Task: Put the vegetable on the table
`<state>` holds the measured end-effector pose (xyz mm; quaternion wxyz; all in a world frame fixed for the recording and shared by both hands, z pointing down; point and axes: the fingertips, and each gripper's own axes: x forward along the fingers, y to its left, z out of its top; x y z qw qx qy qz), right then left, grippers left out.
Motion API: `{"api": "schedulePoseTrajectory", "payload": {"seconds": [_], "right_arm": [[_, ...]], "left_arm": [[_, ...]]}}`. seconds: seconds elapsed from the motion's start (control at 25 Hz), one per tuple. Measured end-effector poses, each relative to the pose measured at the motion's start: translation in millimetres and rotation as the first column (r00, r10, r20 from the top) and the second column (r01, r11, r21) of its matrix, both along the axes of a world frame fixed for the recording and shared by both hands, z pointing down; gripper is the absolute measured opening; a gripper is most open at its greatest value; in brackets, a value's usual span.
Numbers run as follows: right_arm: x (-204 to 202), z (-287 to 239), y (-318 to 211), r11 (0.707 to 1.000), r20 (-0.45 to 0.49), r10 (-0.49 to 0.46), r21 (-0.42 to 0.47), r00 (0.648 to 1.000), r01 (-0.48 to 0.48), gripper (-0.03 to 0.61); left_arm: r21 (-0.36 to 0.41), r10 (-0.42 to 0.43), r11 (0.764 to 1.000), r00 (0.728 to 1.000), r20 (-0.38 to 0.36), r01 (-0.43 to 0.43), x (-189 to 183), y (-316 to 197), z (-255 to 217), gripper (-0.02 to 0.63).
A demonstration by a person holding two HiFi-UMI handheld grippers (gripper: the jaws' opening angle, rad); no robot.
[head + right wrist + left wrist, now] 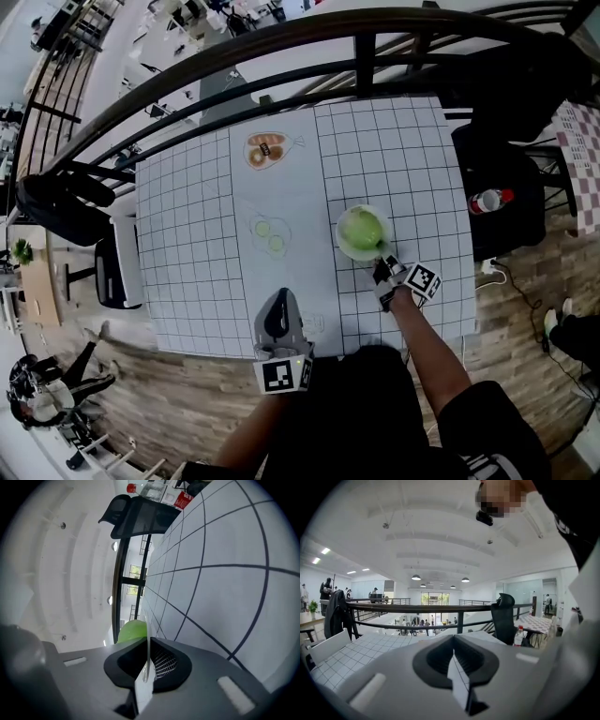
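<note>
- Sitting in the white bowl [344, 246] on the gridded table [187, 234], the green vegetable [364, 228] lies just beyond the right gripper [380, 269], the nearer one.
- Right jaws pinch the bowl's thin rim, not the vegetable.
- Left gripper [278, 307]: jaws together, empty.
- Vegetable looks round; its underside is hidden.

The grid-lined table [187, 234] carries a white plate [343, 246] (green vegetable [362, 227] inside) right of centre.

Bare gridded tabletop [187, 244] left of the bowl [341, 241]; black railing [281, 42] along its far edge, chairs [511, 187] at both sides.
</note>
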<state>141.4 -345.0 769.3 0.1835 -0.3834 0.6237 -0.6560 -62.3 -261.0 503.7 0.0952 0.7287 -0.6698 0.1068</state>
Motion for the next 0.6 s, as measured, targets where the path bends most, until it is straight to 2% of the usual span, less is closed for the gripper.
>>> {"api": "schedulePoseTrajectory", "payload": {"seconds": [0.6], "right_arm": [[-8.2, 18.3, -1.1, 0.997, -0.013, 0.023, -0.067, 1.0, -0.024, 0.012]], "left_arm": [[0.019, -0.012, 1.0, 1.0, 0.002, 0.012, -5.3, 6.3, -0.7, 0.008]]}}
